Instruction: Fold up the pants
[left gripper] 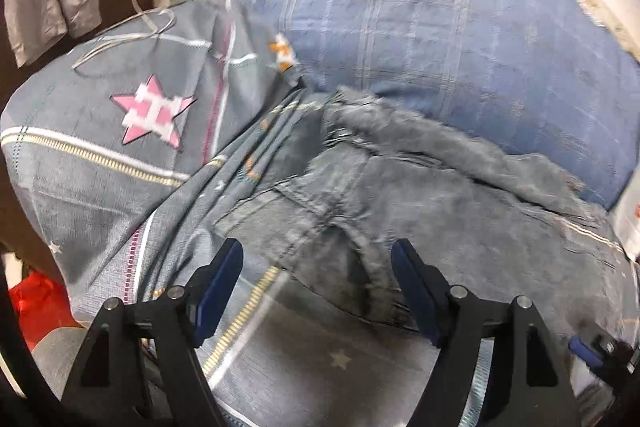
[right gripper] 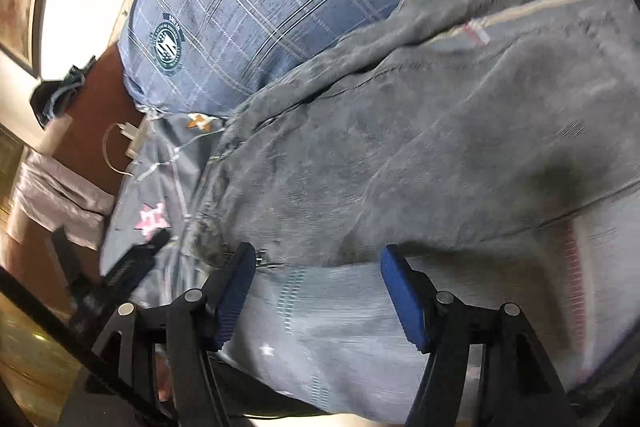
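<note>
The grey pants (left gripper: pixel 420 195) are spread on the star-patterned bedsheet (left gripper: pixel 100 155), bounded on the far side by a blue plaid pillow (left gripper: pixel 440 27). The left gripper (left gripper: pixel 318 287) and right gripper (right gripper: pixel 318 287) are held with fingers spread apart, nothing between them, at the pants' near edge.

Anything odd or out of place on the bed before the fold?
Yes: a white charging cable loops across the grey star-print duvet, left of the crumpled grey pants, which have a ragged, frayed edge against the blue plaid pillow. Both grippers' jaws are open.

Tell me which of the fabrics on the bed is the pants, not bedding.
The plain grey fuzzy-edged pants, lying nearest the open left gripper. The blue pillow is checked with a round emblem; the grey bedsheet has stars and stripes.
</note>
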Demonstrator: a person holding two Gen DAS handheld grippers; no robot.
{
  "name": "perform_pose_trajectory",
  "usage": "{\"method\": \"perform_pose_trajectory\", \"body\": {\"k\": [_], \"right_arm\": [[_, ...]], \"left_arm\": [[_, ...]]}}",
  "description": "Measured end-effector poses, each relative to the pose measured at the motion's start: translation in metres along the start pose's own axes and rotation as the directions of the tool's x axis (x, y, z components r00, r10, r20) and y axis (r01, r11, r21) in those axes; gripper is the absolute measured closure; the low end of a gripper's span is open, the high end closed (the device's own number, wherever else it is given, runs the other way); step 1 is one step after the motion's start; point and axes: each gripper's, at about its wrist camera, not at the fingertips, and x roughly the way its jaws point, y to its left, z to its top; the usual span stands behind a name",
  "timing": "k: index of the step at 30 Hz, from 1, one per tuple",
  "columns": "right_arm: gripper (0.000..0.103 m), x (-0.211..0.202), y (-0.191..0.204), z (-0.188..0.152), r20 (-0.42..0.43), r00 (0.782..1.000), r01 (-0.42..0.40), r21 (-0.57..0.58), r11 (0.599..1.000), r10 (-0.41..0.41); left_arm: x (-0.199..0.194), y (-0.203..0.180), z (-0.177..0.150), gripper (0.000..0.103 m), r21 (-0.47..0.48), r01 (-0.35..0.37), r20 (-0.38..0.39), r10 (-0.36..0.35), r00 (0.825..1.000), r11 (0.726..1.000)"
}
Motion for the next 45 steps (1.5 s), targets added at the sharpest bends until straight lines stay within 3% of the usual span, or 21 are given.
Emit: {"method": "perform_pose_trajectory", "body": {"k": [5,6,8,10,14,17,19,20,21,25,29,32,36,39,42,45], "right_arm": [[0.028,-0.027,-0.002,0.036,0.099,0.993,0.063,-0.045,0.997,-0.058],[0.022,-0.032,-0.004,0.045,0.126,0.988,0.096,-0.048,0.994,-0.089],[0.021,-0.031,-0.003,0.069,0.135,0.961,0.253,-0.078,0.964,-0.241],[0.021,-0.03,-0.007,0.091,0.143,0.948,0.299,-0.09,0.95,-0.285],[0.021,-0.026,-0.029,0.135,0.151,0.937,0.324,-0.039,0.945,-0.315],[0.021,-0.012,-0.035,0.15,0.164,0.942,0.306,-0.063,0.95,-0.293],[0.021,0.001,-0.04,0.145,0.207,0.916,0.366,-0.083,0.927,-0.343],[0.021,0.008,-0.043,0.142,0.206,0.902,0.402,-0.083,0.912,-0.379],[0.021,0.013,-0.044,0.14,0.201,0.899,0.412,-0.085,0.907,-0.39],[0.021,0.025,-0.052,0.136,0.159,0.932,0.341,-0.076,0.937,-0.326],[0.021,0.028,-0.053,0.135,0.177,0.92,0.364,-0.048,0.93,-0.351],[0.021,0.031,-0.052,0.131,0.157,0.93,0.343,-0.039,0.938,-0.334],[0.021,0.032,-0.043,0.125,0.161,0.939,0.32,-0.09,0.943,-0.304],[0.021,0.035,-0.036,0.123,0.155,0.945,0.306,-0.122,0.944,-0.287],[0.021,0.03,-0.027,0.122,0.177,0.952,0.276,-0.15,0.949,-0.249],[0.021,0.031,-0.024,0.12,0.177,0.955,0.266,-0.154,0.952,-0.238]], "left_arm": [[-0.007,-0.031,0.015,0.027,0.029,0.126,-0.024,-0.125,0.992,0.992],[-0.006,-0.04,0.019,0.027,0.036,0.157,-0.036,-0.156,0.987,0.987],[0.0,-0.062,0.036,0.027,0.063,0.223,-0.07,-0.219,0.973,0.973],[0.01,-0.083,0.054,0.027,0.082,0.262,-0.089,-0.255,0.963,0.962],[0.045,-0.131,0.086,0.022,0.156,0.253,-0.104,-0.239,0.966,0.955],[0.074,-0.145,0.074,0.022,0.179,0.252,-0.132,-0.231,0.964,0.951],[0.086,-0.142,0.06,0.022,0.224,0.221,-0.127,-0.197,0.972,0.949],[0.089,-0.139,0.06,0.022,0.224,0.173,-0.117,-0.15,0.982,0.959],[0.087,-0.136,0.061,0.022,0.21,0.161,-0.106,-0.142,0.984,0.964],[0.061,-0.117,0.075,0.022,0.134,0.177,0.007,-0.179,0.984,0.975],[0.052,-0.111,0.078,0.021,0.138,0.166,0.046,-0.174,0.984,0.976],[0.05,-0.105,0.079,0.018,0.132,0.128,0.073,-0.138,0.988,0.983],[0.063,-0.111,0.073,0.015,0.159,0.102,0.026,-0.107,0.994,0.982],[0.062,-0.114,0.068,0.015,0.176,0.069,0.044,-0.078,0.996,0.982],[0.053,-0.112,0.073,0.015,0.165,0.139,0.028,-0.145,0.989,0.977],[0.061,-0.116,0.07,0.015,0.183,0.147,-0.016,-0.146,0.989,0.972]]}}
